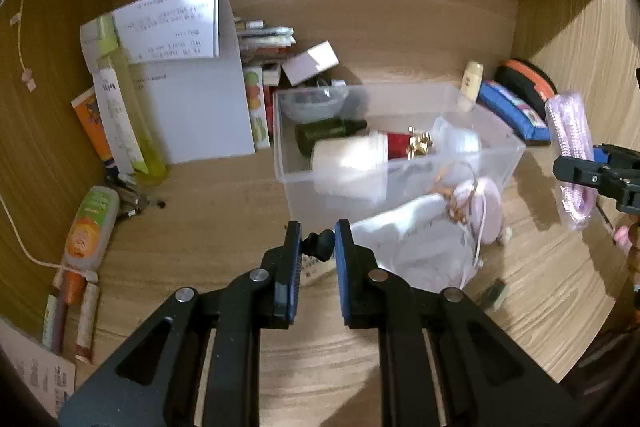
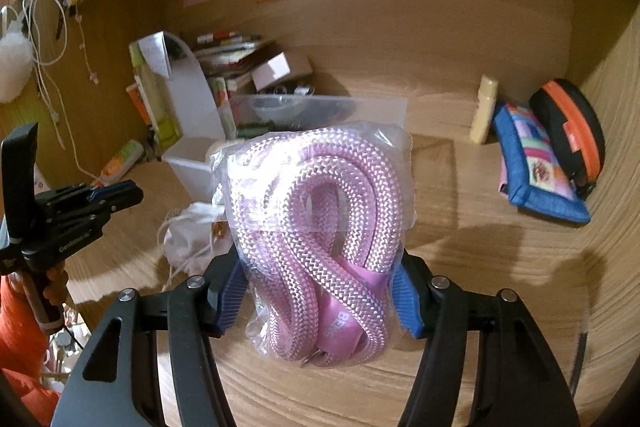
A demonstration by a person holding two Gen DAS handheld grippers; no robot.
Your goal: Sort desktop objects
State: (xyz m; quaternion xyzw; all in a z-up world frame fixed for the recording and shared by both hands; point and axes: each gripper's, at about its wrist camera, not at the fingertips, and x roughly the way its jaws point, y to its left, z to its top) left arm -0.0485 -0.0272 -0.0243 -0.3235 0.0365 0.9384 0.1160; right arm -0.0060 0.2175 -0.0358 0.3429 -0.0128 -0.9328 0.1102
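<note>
A coil of pink braided rope (image 2: 320, 227), sealed in a clear plastic bag, hangs upright above the wooden desk, clamped at its lower half. A small black clip-like piece (image 1: 319, 244) is pinched off the surface. The clear plastic bin (image 1: 400, 163) sits mid-desk, holding a dark green bottle (image 1: 328, 133), a white-and-red bottle (image 1: 360, 155) and a bowl (image 1: 312, 103).

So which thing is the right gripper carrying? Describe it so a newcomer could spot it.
Start at the clear plastic box on the wooden desk. In front of it, lifted off the desk, the right gripper clamps a clear bag of rope. It is the only coiled, braided, pale pink thing there, unlike the white pouch lying below.
</note>
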